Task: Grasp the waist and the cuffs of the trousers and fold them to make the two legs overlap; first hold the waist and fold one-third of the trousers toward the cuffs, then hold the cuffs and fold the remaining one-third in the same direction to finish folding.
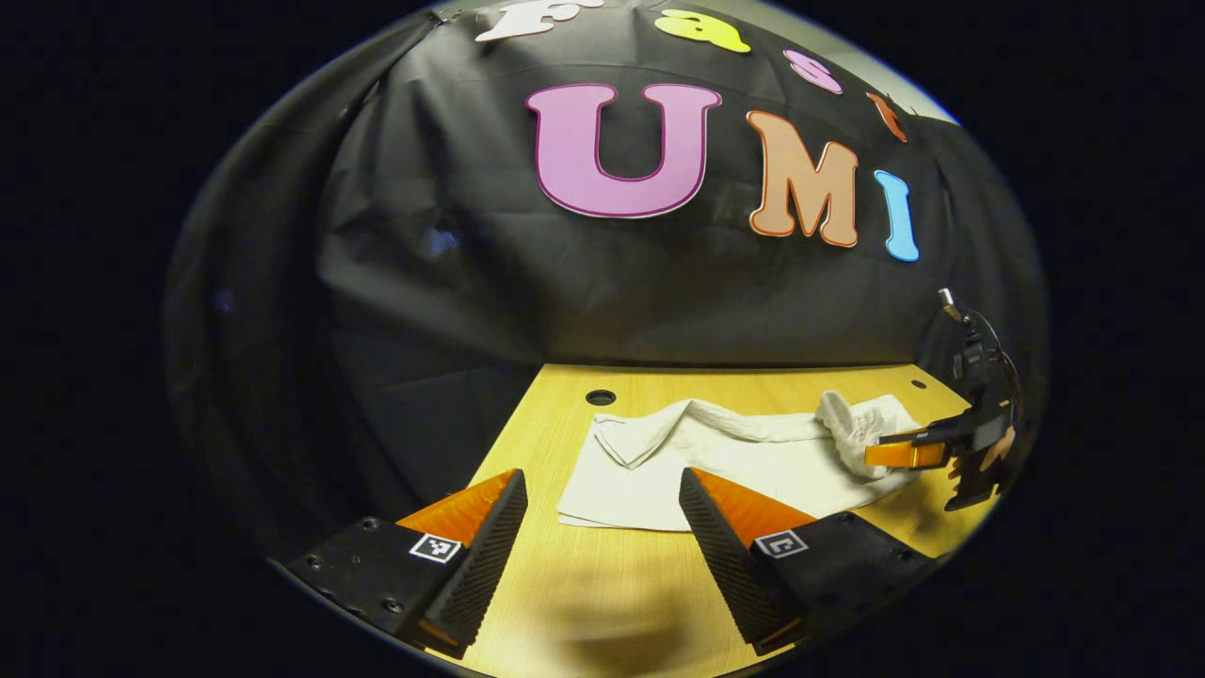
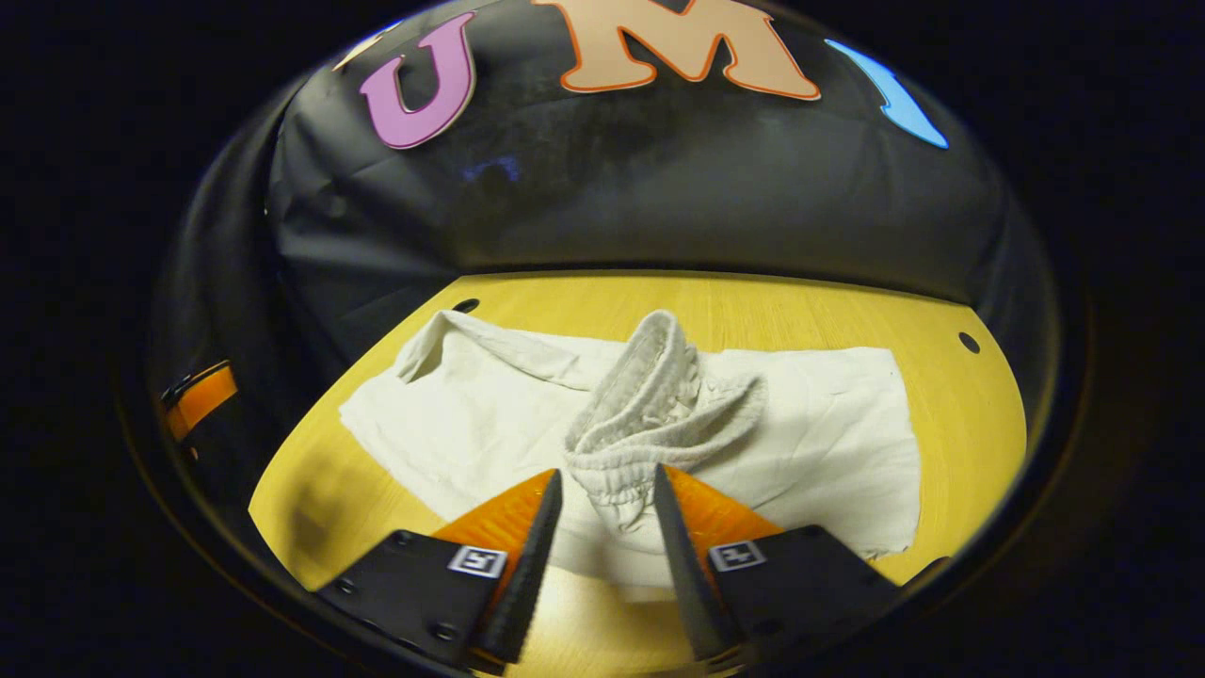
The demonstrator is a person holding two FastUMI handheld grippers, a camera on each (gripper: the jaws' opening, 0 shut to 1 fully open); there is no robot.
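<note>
The white trousers point(image 2: 471, 424) are lying spread across the wooden table point(image 2: 828, 311), with the elastic waist point(image 2: 659, 405) bunched up and standing raised in the middle of the cloth. The right gripper point(image 2: 607, 494) is sitting at that waist, its fingers partly spread with the gathered waistband lying between them; whether both are pressing on it I cannot tell. The left gripper point(image 1: 602, 494) is hovering near the trousers' near edge, fingers spread wide and holding nothing. A hand point(image 1: 988, 452) is gripping the right gripper's body.
</note>
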